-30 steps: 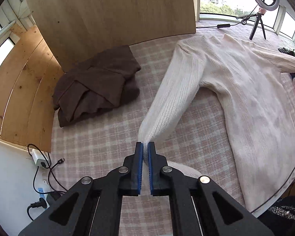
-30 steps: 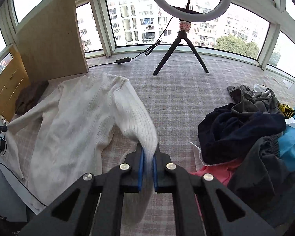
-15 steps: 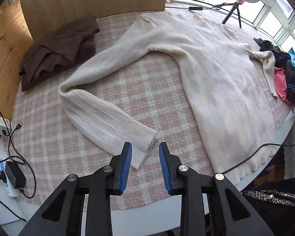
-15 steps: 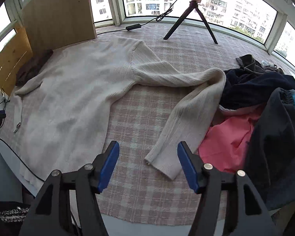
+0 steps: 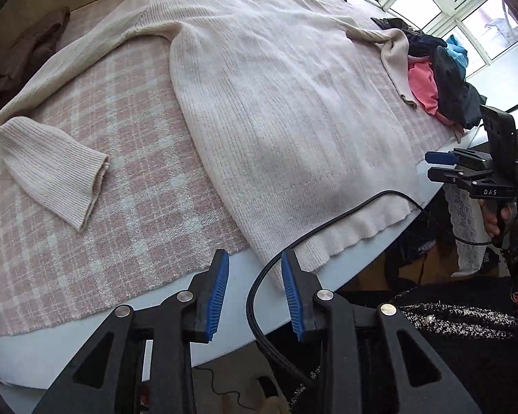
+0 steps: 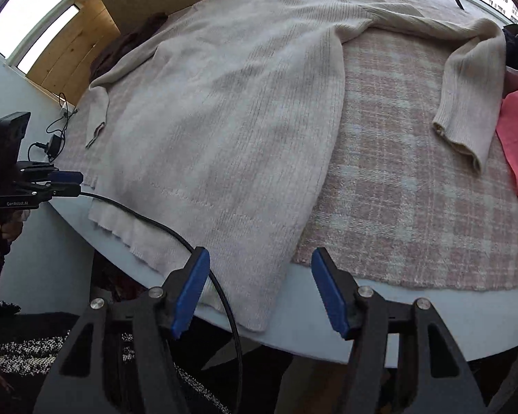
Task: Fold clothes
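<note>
A cream ribbed sweater (image 5: pixel 286 110) lies flat on the plaid cloth, its hem over the near table edge. Its left sleeve is bent, with the cuff (image 5: pixel 69 179) resting on the cloth. My left gripper (image 5: pixel 255 293) is open above the table edge, beside the hem's left corner. A black cable (image 5: pixel 328 227) crosses the hem and runs through the gap between its fingers. In the right wrist view the sweater (image 6: pixel 231 110) fills the middle and its right cuff (image 6: pixel 462 138) lies near a pink garment. My right gripper (image 6: pixel 259 293) is open over the hem's right corner, pads not touching it.
A pile of dark, pink and blue clothes (image 5: pixel 445 79) sits at the right end. A brown garment (image 6: pixel 121 45) lies at the far left by a wooden board. A charger and cords (image 6: pixel 55 141) hang off the left. The plaid cloth (image 5: pixel 121 224) ends short of the white table edge (image 5: pixel 224 327).
Both grippers let go of the sleeve cuffs and opened. They drew back to the near table edge and tilted down. The sleeves now lie bent on the cloth.
</note>
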A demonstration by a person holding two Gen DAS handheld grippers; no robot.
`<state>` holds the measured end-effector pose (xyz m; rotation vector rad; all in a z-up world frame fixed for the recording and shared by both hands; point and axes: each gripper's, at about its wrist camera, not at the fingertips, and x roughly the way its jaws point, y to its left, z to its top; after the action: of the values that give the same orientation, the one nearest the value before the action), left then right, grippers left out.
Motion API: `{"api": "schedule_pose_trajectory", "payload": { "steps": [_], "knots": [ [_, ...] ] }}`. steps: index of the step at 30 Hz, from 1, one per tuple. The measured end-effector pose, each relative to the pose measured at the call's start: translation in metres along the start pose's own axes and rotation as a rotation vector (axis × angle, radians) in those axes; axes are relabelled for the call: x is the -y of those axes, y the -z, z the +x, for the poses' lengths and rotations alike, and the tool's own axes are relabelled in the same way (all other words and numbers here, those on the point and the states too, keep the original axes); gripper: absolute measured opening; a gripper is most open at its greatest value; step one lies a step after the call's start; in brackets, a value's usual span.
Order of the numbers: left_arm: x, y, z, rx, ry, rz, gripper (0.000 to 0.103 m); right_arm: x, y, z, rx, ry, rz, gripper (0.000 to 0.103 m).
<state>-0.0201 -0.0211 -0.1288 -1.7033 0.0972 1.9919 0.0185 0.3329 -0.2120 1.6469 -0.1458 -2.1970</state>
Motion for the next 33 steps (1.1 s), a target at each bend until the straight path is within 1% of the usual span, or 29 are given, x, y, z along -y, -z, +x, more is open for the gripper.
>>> {"api": "schedule_pose_trajectory", "payload": {
  "steps": [2,3,4,6,9,12,14,15,16,17,18,20,22,24,26,27,28,30,31,32,33],
  "knots": [
    [-0.005,0.013,-0.027,0.011,-0.026,0.001,0.032,0.005,0.004,-0.027,0.034,0.006,0.013,0.061],
    [-0.008,0.016,-0.031,0.005,-0.051,-0.002,0.035,0.008,0.006,-0.038,0.055,0.017,0.019,0.061],
    [-0.01,0.019,-0.034,-0.001,-0.075,-0.004,0.035,0.011,0.006,-0.044,0.068,0.039,0.021,0.061],
    [-0.015,0.019,-0.021,-0.02,-0.063,0.006,0.035,0.015,0.003,-0.034,0.06,0.058,0.008,0.061],
    [-0.008,0.01,0.018,-0.045,-0.018,0.014,0.035,0.014,-0.001,-0.009,0.028,0.067,-0.025,0.061],
    [0.006,0.004,0.048,-0.082,0.016,0.025,0.033,0.004,-0.003,0.021,-0.025,0.079,-0.077,0.061],
    [0.014,-0.001,0.065,-0.106,0.034,0.033,0.033,-0.005,0.0,0.033,-0.046,0.089,-0.117,0.06],
    [0.016,-0.002,0.068,-0.104,0.046,0.041,0.03,-0.009,0.001,0.037,-0.051,0.09,-0.137,0.059],
    [0.018,-0.004,0.07,-0.095,0.048,0.046,0.016,-0.012,0.003,0.04,-0.057,0.083,-0.157,0.047],
    [0.017,-0.006,0.071,-0.099,0.054,0.043,0.006,-0.014,0.003,0.04,-0.059,0.074,-0.172,0.019],
    [0.015,-0.008,0.071,-0.102,0.061,0.04,0.003,-0.015,0.003,0.04,-0.059,0.065,-0.187,0.006],
    [0.011,-0.014,0.059,-0.079,0.087,0.035,0.003,-0.013,-0.003,0.032,-0.055,0.023,-0.178,0.005],
    [0.009,-0.027,0.037,-0.029,0.079,0.059,0.003,-0.01,-0.017,0.008,0.007,0.0,-0.171,0.005],
    [0.007,-0.049,0.016,0.026,0.045,0.08,0.003,-0.009,-0.04,-0.022,0.095,0.011,-0.16,0.004],
    [0.002,-0.081,0.009,0.068,0.008,0.102,0.003,0.004,-0.072,-0.047,0.179,-0.003,-0.122,0.004],
    [-0.001,-0.098,0.006,0.088,-0.011,0.111,0.003,0.011,-0.092,-0.054,0.211,0.002,-0.101,0.004],
    [-0.004,-0.113,0.012,0.091,-0.031,0.107,0.005,0.014,-0.112,-0.052,0.226,0.03,-0.093,0.004],
    [-0.012,-0.143,0.024,0.098,-0.071,0.098,0.01,0.017,-0.146,-0.029,0.203,0.112,-0.092,0.006],
    [-0.016,-0.152,0.028,0.095,-0.105,0.082,0.007,0.022,-0.158,-0.017,0.173,0.145,-0.071,0.013],
    [-0.021,-0.159,0.032,0.093,-0.137,0.066,0.007,0.029,-0.167,-0.005,0.14,0.176,-0.045,0.016],
    [-0.03,-0.157,0.026,0.1,-0.133,0.047,0.007,0.034,-0.17,-0.001,0.123,0.175,-0.026,0.016]
  ]
}}
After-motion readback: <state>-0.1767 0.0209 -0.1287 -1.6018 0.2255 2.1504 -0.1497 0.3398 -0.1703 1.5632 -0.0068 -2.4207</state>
